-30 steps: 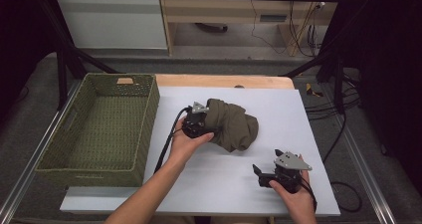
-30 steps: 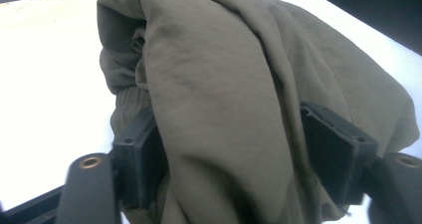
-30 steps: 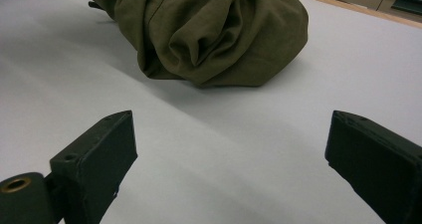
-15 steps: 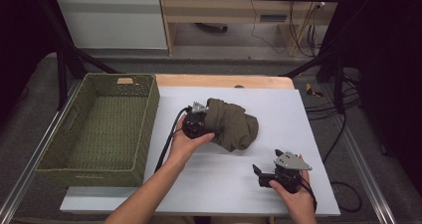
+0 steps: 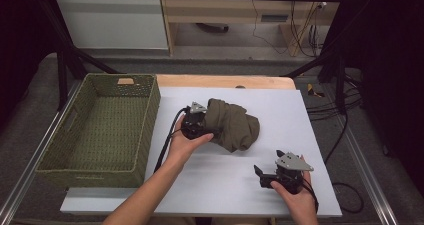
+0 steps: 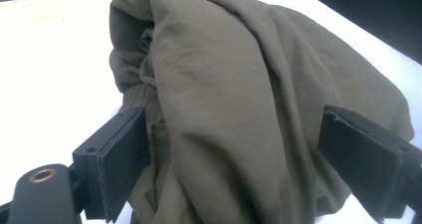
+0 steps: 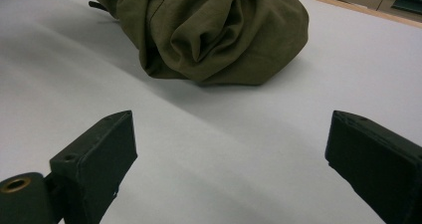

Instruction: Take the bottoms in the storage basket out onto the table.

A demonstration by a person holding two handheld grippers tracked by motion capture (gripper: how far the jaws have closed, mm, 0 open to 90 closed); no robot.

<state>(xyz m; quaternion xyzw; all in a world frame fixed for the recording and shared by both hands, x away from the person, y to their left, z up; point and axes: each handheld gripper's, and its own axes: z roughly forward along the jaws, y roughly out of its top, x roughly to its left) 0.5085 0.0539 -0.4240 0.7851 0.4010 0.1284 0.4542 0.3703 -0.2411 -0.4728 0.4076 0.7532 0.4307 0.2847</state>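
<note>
At the left, the woven basket (image 5: 100,130) carries a tan tag on its far rim whose writing is too small to read. Your left gripper (image 5: 196,121) sits against the left side of the olive garment (image 5: 232,125) bundled mid-table on the white sheet (image 5: 220,185); its jaws have just been opening and now stand spread around the cloth. Your right gripper (image 5: 265,175) rests near the table's front edge, well apart from the garment, jaws spread with nothing between them.
</note>
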